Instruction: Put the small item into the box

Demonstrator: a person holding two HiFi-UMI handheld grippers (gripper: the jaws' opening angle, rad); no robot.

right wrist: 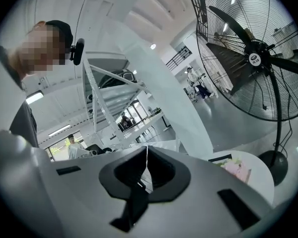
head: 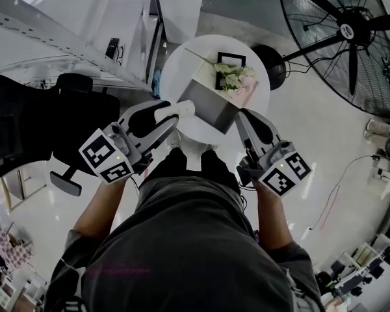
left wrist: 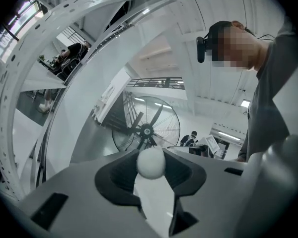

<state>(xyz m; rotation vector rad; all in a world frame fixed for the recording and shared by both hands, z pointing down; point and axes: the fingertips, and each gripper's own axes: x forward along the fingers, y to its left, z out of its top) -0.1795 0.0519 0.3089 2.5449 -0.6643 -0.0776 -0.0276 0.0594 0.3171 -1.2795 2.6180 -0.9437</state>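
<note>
A grey box (head: 208, 106) stands tilted on the round white table (head: 175, 67), its pale flap (head: 200, 62) raised. Flower-patterned pink contents (head: 237, 78) show at its open top. My left gripper (head: 175, 112) is shut on a small white item (head: 184, 109) with a rounded end, held at the box's near left corner. In the left gripper view that item (left wrist: 150, 163) sits between the jaws of the left gripper (left wrist: 151, 170). My right gripper (head: 242, 117) is at the box's right corner. In the right gripper view a thin white box flap edge (right wrist: 147, 155) is pinched in the right gripper (right wrist: 147, 166).
A large black floor fan (head: 351, 31) stands at the right, its base (head: 270, 64) beside the table. A black office chair (head: 32, 125) is at the left. White steel framing (head: 65, 31) crosses the upper left. My legs are close below the table.
</note>
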